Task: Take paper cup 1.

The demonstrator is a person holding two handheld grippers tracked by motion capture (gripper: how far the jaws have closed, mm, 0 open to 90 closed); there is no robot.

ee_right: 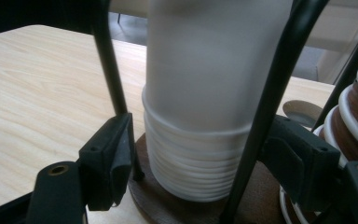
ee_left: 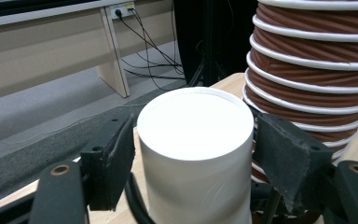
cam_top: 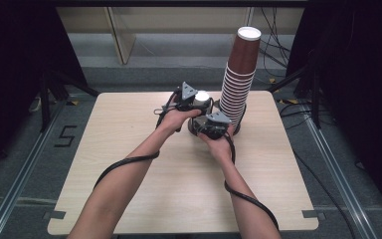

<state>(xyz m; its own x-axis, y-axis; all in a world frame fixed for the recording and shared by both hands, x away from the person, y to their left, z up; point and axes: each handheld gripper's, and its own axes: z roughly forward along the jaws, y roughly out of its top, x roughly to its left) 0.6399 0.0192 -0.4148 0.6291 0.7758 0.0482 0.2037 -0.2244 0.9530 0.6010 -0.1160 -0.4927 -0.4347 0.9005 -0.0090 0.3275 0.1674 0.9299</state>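
At the centre of the high view, just left of the tall brown stack, the left gripper stands at the top white cup of a short stack of white paper cups. In the left gripper view that cup sits upside down at frame centre, between the two black jaws. The left pad looks to be touching its wall and the right pad lies close against it, so I judge the jaws pinching the top cup, though a firm press cannot be confirmed.

A little to the right and lower in the high view, the right gripper comes in low. In the right gripper view its jaws stand spread on either side of the nested rims, with a clear gap on both sides, holding nothing. The white stack rests on a round brown base on the wooden table.

At the right, the tall stack of brown paper cups rises touching or just beside the work.

To separate the top cup well, the right jaws should close on the lower rims and hold them down. The left should then lift straight up, squeezing lightly so the thin wall does not buckle, and keep clear of the brown tower.
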